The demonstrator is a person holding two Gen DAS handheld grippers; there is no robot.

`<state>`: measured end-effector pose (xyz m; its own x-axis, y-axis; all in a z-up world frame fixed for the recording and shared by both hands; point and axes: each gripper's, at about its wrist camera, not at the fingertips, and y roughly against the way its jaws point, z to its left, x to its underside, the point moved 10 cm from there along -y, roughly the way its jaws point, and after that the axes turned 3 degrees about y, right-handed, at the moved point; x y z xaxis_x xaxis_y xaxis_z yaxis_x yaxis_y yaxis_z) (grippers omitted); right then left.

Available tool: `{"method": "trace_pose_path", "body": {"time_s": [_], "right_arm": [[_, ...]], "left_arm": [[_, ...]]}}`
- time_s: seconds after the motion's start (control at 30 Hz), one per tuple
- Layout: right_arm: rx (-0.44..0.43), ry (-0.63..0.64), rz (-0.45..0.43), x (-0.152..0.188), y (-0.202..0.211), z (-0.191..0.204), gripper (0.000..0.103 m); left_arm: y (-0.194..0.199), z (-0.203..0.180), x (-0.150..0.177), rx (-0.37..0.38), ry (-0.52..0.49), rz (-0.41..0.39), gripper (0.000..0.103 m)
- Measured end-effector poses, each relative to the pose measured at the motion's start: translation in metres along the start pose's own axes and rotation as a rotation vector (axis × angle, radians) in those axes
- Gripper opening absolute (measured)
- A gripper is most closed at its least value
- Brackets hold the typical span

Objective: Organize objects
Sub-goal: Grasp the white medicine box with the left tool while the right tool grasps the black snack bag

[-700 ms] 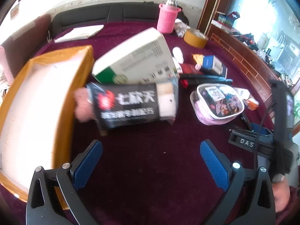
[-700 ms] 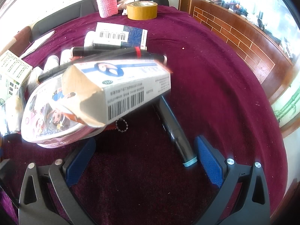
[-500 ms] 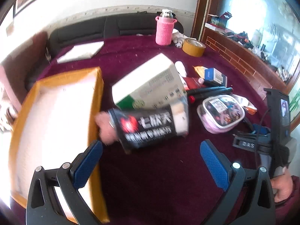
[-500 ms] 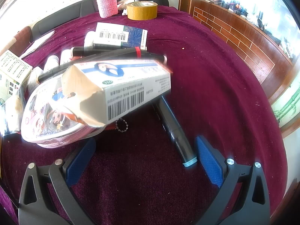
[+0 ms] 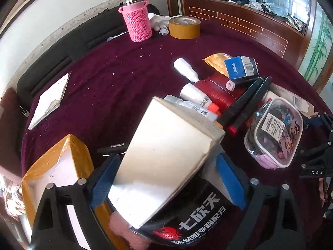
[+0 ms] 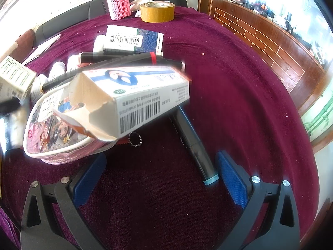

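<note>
The white box (image 5: 166,158) sits right between the blue pads of the left gripper (image 5: 166,179), so for this hand the thing to be moved lies straight ahead and very close, reaching up and away along the line of the fingers. Its long axis runs from the lower left of the left wrist view toward the upper right, tilted, with its far corner ending over the clutter of bottles and black markers (image 5: 245,104). The left pad lies against the box's left face; the right pad stands close to its right side, but a black packet (image 5: 193,212) with white lettering crowds in there and I cannot tell whether that pad presses on the box or on the packet, so a firm grip is likely but not certain. The yellow-edged tray (image 5: 56,173) lies just to the left of this gripper, its near wall beside the left finger, which I judge to be the place the box is meant for; the move would then be a short swing leftward. The right gripper (image 6: 160,173) is wide open with nothing between its pads, pointing down at bare purple cloth (image 6: 239,83). A torn blue and white carton (image 6: 133,100) lies ahead of it, resting on a clear cartoon pouch (image 6: 52,133), and a dark pen (image 6: 191,139) runs toward its right pad. The left hand is plainly the nearer to the box.
</note>
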<state>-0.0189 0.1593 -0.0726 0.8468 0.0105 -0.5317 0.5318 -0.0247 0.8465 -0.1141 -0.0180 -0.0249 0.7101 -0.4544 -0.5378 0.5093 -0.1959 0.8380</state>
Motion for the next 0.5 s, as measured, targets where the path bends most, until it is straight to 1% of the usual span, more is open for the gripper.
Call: {"method": "trace_pose_path", "body": {"time_s": [0.03, 0.07, 0.13, 0.23, 0.3, 0.37, 0.4, 0.5], "right_arm": [[0.000, 0.000, 0.000, 0.000, 0.000, 0.000, 0.103], [0.000, 0.000, 0.000, 0.000, 0.000, 0.000, 0.103], [-0.001, 0.001, 0.000, 0.000, 0.000, -0.001, 0.103], [-0.001, 0.001, 0.000, 0.000, 0.000, -0.001, 0.103], [-0.001, 0.001, 0.000, 0.000, 0.000, -0.001, 0.103], [-0.001, 0.001, 0.000, 0.000, 0.000, -0.001, 0.103], [-0.002, 0.002, 0.000, 0.000, 0.000, -0.001, 0.103], [-0.020, 0.016, 0.021, 0.002, 0.001, 0.000, 0.103]], "left_arm": [[0.005, -0.002, -0.001, 0.014, 0.018, -0.014, 0.059], [0.012, -0.003, 0.000, 0.047, 0.049, -0.015, 0.037], [0.028, -0.007, 0.003, 0.072, 0.091, -0.042, 0.036], [0.051, -0.011, 0.000, 0.061, 0.115, -0.103, 0.036], [0.078, -0.008, 0.002, 0.086, 0.178, -0.166, 0.036], [0.102, -0.003, 0.004, 0.073, 0.219, -0.224, 0.036], [0.120, 0.000, 0.008, 0.077, 0.243, -0.265, 0.036], [0.156, 0.008, 0.022, 0.066, 0.298, -0.337, 0.036]]}}
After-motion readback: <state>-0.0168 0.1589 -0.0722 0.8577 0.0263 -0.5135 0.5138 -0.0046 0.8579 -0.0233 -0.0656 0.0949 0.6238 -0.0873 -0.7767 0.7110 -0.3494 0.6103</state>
